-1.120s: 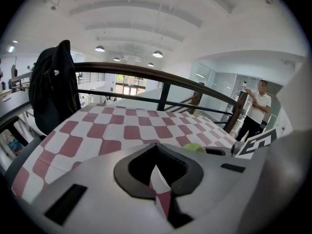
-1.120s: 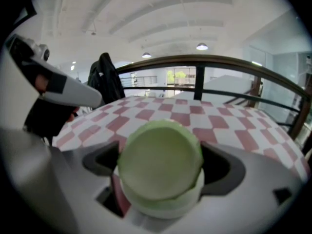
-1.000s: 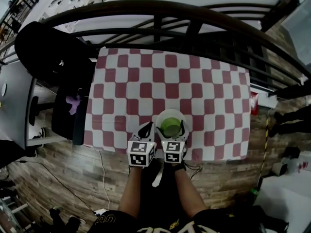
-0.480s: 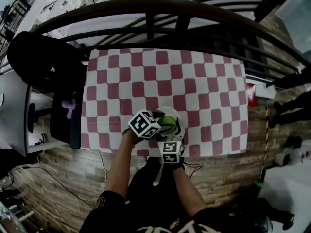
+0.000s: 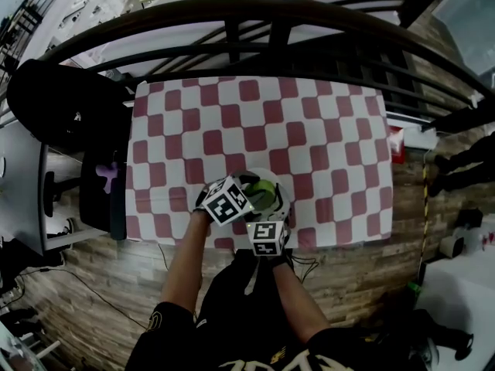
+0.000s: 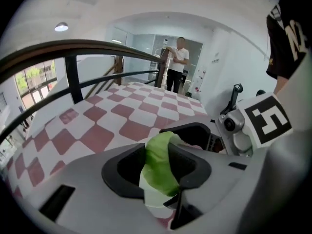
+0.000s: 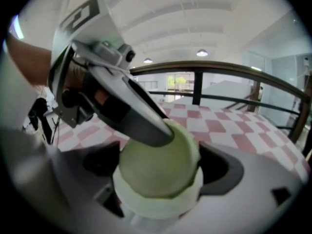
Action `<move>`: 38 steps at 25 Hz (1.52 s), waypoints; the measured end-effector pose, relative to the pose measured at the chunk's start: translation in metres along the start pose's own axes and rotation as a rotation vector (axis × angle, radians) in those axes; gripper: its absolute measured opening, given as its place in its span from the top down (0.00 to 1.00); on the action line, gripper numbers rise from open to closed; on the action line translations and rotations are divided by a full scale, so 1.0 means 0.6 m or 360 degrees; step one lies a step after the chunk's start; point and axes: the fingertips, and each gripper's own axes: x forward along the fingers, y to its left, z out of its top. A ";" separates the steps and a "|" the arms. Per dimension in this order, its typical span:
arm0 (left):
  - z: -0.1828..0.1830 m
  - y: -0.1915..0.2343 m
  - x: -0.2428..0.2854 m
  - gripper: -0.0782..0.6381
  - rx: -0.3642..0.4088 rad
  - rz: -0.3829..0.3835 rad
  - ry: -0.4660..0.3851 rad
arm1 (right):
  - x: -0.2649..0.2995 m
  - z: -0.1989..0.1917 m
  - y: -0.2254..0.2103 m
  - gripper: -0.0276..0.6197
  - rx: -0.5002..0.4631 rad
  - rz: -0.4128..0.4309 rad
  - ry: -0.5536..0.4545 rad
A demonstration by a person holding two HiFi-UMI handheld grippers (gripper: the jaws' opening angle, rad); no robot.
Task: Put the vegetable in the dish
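A white dish [image 5: 283, 207] stands near the front edge of the checkered table [image 5: 309, 130] with a round green vegetable [image 5: 265, 194] in it. My left gripper [image 5: 251, 195] reaches in from the left. Its jaws are closing, and both pads touch a green leaf [image 6: 161, 165] above the dish's white wall [image 6: 155, 200]. In the right gripper view one left finger [image 7: 131, 111] lies across the vegetable [image 7: 158, 167]. My right gripper [image 5: 267, 212] comes from the near side, its jaws on either side of the dish [image 7: 161, 204].
A dark curved railing [image 5: 271, 14] runs along the table's far side. A black chair [image 5: 62, 91] and a purple object [image 5: 108, 168] are at the left. A person [image 6: 178, 65] stands beyond the table's far end. Wooden floor surrounds the table.
My left gripper has moved from beside the right one at the table's front edge to over the dish, where it now grips the vegetable. The right gripper and dish have stayed put.
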 end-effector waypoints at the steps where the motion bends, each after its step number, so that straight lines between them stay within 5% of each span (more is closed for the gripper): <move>1: 0.001 0.007 -0.002 0.67 0.0065 0.0062 0.0013 | 0.005 -0.001 0.002 0.15 -0.0019 0.0018 0.0008; 5: 0.013 0.048 -0.024 0.69 0.0375 0.0394 0.0030 | 0.007 0.001 0.005 0.15 -0.0064 0.0114 0.0034; 9: 0.016 0.068 -0.049 0.69 0.0604 0.0654 -0.0024 | -0.035 0.011 -0.025 0.15 0.0078 0.0302 -0.0058; 13: 0.013 0.050 -0.064 0.72 0.0878 0.0903 -0.0083 | -0.069 0.049 -0.070 0.15 0.0348 0.0681 -0.0136; 18: 0.001 -0.014 -0.054 0.78 0.1250 0.1110 -0.0109 | -0.058 0.100 -0.080 0.16 0.0399 0.1188 0.0034; 21: -0.006 -0.037 -0.048 0.80 0.1228 0.1177 -0.0165 | -0.065 0.079 -0.036 0.18 0.0126 0.1529 0.0290; 24: -0.003 -0.034 -0.046 0.80 0.1146 0.1173 -0.0189 | -0.068 0.018 -0.009 0.22 -0.0302 0.1666 0.0583; 28: -0.002 -0.034 -0.049 0.80 0.1158 0.1143 -0.0220 | -0.062 -0.022 -0.007 0.45 -0.0500 0.1693 0.0696; 33: 0.007 -0.038 -0.063 0.80 0.1144 0.1149 -0.0286 | -0.058 -0.026 0.013 0.48 -0.0568 0.1768 0.0709; 38: 0.011 -0.017 -0.073 0.78 0.1058 0.1195 -0.0288 | -0.038 0.006 0.001 0.52 -0.0807 0.1469 0.0470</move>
